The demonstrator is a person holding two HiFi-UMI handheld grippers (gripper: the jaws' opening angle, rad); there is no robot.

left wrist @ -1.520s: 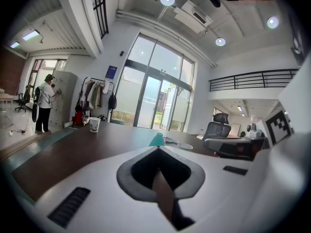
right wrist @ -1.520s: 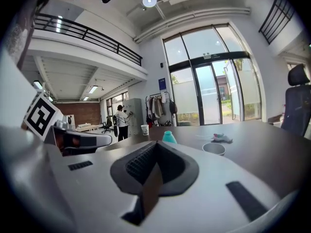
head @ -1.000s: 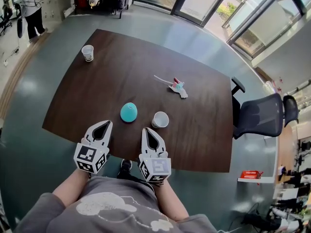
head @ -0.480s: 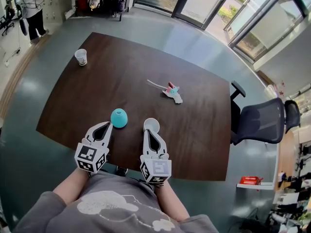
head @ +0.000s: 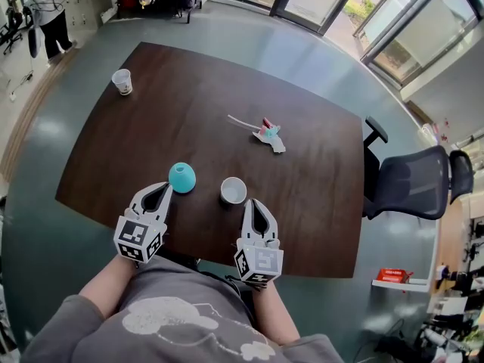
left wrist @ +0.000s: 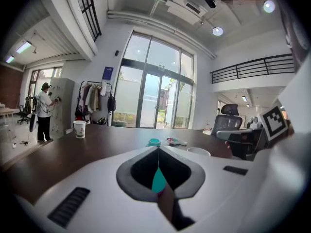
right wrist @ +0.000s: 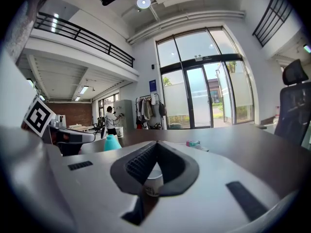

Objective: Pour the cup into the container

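A white cup (head: 233, 190) stands open-topped near the front of the dark wooden table (head: 212, 112). Left of it sits a teal domed container (head: 181, 177). My left gripper (head: 162, 190) is shut and empty, its tips just short of the teal container, which shows through the jaw window (left wrist: 158, 178). My right gripper (head: 255, 203) is shut too, empty, slightly right of and behind the white cup. The right gripper view has that cup (right wrist: 154, 177) straight ahead behind the shut jaws and the teal container (right wrist: 112, 142) to the left.
A second paper cup (head: 122, 81) stands at the table's far left corner. A small pink and teal object with a white stick (head: 268, 134) lies mid-table. A black office chair (head: 404, 180) sits at the right. A person (head: 47, 10) stands far back left.
My right gripper has shifted to the right, off the white cup that its tips met half a second ago. The left gripper stays by the teal container.
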